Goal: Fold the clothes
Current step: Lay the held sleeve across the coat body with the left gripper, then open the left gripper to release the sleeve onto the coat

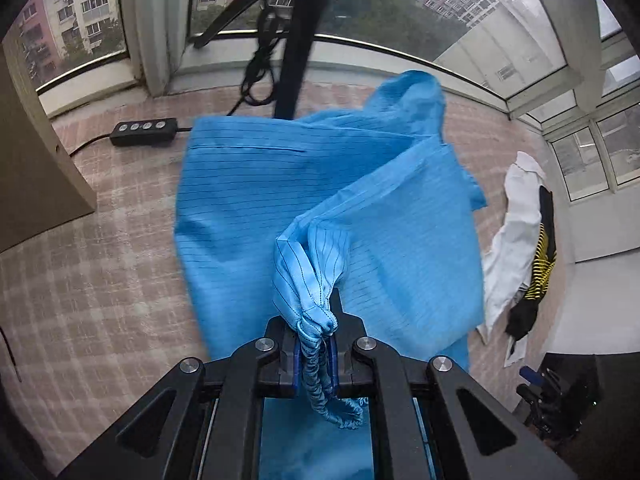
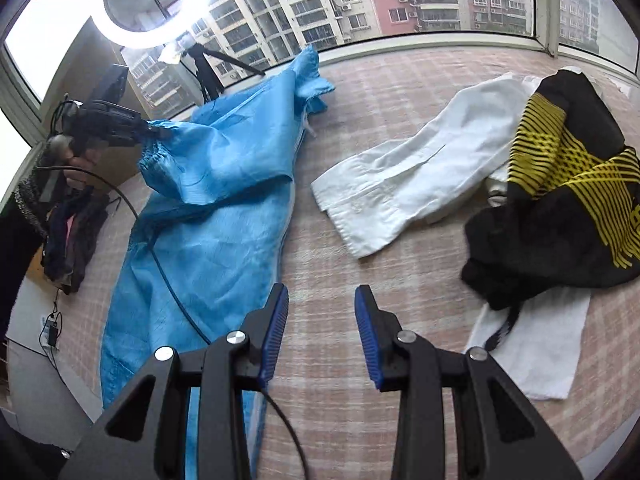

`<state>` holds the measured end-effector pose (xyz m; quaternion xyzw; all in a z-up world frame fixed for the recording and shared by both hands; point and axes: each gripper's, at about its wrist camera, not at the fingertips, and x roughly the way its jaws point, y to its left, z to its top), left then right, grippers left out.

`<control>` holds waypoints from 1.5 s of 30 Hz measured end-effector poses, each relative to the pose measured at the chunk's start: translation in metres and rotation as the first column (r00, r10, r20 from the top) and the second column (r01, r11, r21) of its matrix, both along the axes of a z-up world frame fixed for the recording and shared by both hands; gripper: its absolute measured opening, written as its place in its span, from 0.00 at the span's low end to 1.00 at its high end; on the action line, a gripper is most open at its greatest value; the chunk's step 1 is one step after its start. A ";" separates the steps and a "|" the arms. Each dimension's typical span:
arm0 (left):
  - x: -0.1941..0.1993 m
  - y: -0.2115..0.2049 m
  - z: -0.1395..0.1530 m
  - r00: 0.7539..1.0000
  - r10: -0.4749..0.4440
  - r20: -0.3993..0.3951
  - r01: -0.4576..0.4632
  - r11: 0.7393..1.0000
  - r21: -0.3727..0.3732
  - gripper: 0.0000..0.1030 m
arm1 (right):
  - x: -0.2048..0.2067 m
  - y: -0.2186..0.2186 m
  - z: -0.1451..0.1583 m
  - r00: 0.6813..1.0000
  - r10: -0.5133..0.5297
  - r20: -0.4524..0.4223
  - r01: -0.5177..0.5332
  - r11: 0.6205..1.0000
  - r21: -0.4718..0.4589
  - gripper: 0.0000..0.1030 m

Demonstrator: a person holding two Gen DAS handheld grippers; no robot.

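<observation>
Blue garment (image 1: 280, 200) lies spread on the checked pink surface (image 1: 100, 280), one sleeve lifted off it. My left tongs (image 1: 316, 340) are clenched on the elastic cuff (image 1: 316, 320) of that sleeve; the gathered cuff bunches between the blue pads and a loop of it hangs below them. In the left wrist view the sleeve runs up from the cuff and back over the body of the garment, which has thin dark pinstripes and a straight seam near its far edge. From the right wrist view I see the same garment (image 2: 208, 208) stretched long along the left of the surface, with the left tongs (image 2: 154, 132) holding the cuff up off the cloth, a hand behind them.

My right tongs (image 2: 322, 332) are released, pads wide apart, nothing between them, hovering over bare surface just right of the garment's edge. A thin black cable (image 2: 168, 276) crosses over the blue cloth.

To the right, apart from the blue garment, a white shirt (image 2: 408, 184) lies crumpled with its cuffed sleeve toward the middle, and a black-and-yellow striped garment (image 2: 560, 200) sits on top of its right part.

A ring light (image 2: 156, 4) glows at top left by the window. A black power strip (image 1: 144, 131) lies on the surface past the garment's far corner, beside a black stand pole (image 1: 292, 60).
</observation>
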<state>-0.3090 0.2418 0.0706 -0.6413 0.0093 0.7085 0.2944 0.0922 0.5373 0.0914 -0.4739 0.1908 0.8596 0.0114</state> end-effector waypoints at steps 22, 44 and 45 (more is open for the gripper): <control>0.048 -0.079 0.070 0.987 -0.113 -0.113 0.132 0.973 0.187 0.22 | 0.036 -0.068 0.079 0.995 -0.086 -0.058 0.088 0.996 0.035 0.33; 0.177 -0.020 -0.043 0.868 -0.266 -0.420 0.136 0.940 -0.313 0.27 | -0.051 -0.077 0.016 0.993 -0.114 -0.029 0.112 0.992 -0.059 0.38; 0.175 -0.024 -0.044 0.870 -0.250 -0.425 0.121 0.943 -0.309 0.20 | -0.064 -0.066 0.015 0.990 -0.136 -0.035 0.134 0.989 -0.068 0.40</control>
